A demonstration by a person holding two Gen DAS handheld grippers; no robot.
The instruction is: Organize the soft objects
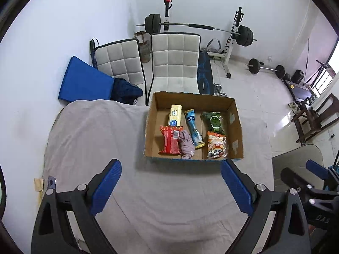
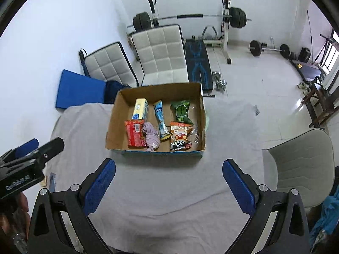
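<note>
A cardboard box point(image 1: 235, 124) point(image 2: 113, 122) stands on the grey-clothed table. In it lie a red snack pack point(image 1: 170, 140) point(image 2: 134, 134), a crumpled pink cloth point(image 1: 187, 145) point(image 2: 151, 137), a yellow pack point(image 1: 175, 115) point(image 2: 140, 109), a blue tube pack point(image 1: 193, 128) point(image 2: 161, 119), a green pack point(image 1: 214, 121) point(image 2: 181, 111) and an orange panda pack point(image 1: 217, 145) point(image 2: 180, 136). My left gripper point(image 1: 170, 185) is open and empty, hovering short of the box. My right gripper point(image 2: 168, 185) is open and empty, also short of the box.
Two white padded chairs point(image 1: 175, 59) point(image 2: 161, 53) stand behind the table, with a blue mat point(image 1: 84, 81) and dark clothing beside them. A barbell rack point(image 1: 197, 26), dumbbells point(image 2: 219, 82) and a grey chair point(image 2: 300, 158) stand around. The table cloth point(image 1: 97, 131) lies bare left of the box.
</note>
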